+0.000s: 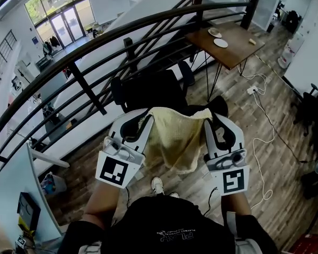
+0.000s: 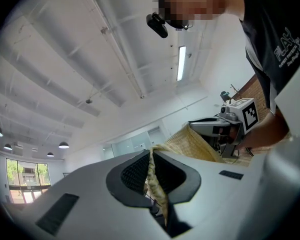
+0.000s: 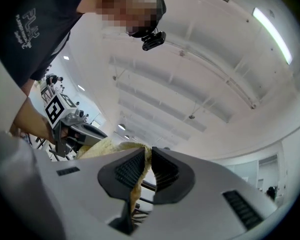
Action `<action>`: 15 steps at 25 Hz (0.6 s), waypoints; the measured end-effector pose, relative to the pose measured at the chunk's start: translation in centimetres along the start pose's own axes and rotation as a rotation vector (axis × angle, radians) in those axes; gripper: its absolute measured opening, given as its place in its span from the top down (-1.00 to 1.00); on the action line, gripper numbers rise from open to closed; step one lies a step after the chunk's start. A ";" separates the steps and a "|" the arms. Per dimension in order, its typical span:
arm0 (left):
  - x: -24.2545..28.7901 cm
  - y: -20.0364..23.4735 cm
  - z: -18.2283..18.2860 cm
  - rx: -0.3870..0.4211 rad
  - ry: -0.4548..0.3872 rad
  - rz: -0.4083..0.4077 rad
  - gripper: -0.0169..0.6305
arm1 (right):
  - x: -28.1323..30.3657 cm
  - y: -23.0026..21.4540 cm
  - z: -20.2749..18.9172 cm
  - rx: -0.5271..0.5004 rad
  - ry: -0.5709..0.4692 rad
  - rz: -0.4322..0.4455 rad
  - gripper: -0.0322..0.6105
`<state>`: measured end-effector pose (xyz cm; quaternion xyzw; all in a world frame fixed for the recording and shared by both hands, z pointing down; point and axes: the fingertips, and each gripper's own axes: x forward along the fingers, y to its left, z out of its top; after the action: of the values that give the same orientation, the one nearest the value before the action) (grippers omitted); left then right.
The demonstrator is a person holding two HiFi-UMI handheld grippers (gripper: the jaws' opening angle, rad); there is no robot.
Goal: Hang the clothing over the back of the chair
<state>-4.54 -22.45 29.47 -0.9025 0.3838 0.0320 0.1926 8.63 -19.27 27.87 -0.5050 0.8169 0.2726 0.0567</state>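
Note:
A pale yellow knitted garment [image 1: 176, 136] hangs spread between my two grippers, in front of the person. My left gripper [image 1: 147, 119] is shut on its left top edge; in the left gripper view the cloth [image 2: 152, 176] is pinched between the black ribbed pads. My right gripper [image 1: 206, 123] is shut on the right top edge, with the cloth [image 3: 140, 171] squeezed between its pads. Both grippers point upward toward the ceiling. A black office chair [image 1: 148, 91] stands just beyond the garment, its lower part hidden by the cloth.
A dark metal railing [image 1: 95, 46] curves across behind the chair. A wooden table [image 1: 225, 44] with plates stands at the back right. White cables [image 1: 262, 115] trail over the wooden floor. The person's shoe [image 1: 157, 184] shows below the garment.

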 end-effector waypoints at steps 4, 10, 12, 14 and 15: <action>1.0 1.4 -0.4 0.053 0.014 -0.039 0.85 | 2.1 -0.4 0.0 -0.068 0.014 0.025 0.74; 2.1 3.5 -0.4 0.095 0.005 -0.102 0.85 | 4.7 -0.8 -0.4 -0.138 0.055 0.011 0.74; 2.5 4.2 -0.1 0.068 -0.018 -0.101 0.85 | 5.3 -1.3 -0.1 -0.161 0.055 0.000 0.74; 3.1 4.6 -0.1 0.091 -0.023 -0.118 0.85 | 5.9 -1.9 -0.1 -0.181 0.059 -0.005 0.74; 3.4 4.8 -0.1 0.104 -0.026 -0.126 0.85 | 6.2 -2.1 -0.2 -0.185 0.062 -0.003 0.74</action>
<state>-5.58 -27.85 27.35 -0.9132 0.3248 0.0115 0.2459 7.45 -24.96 24.97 -0.5177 0.7887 0.3313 -0.0149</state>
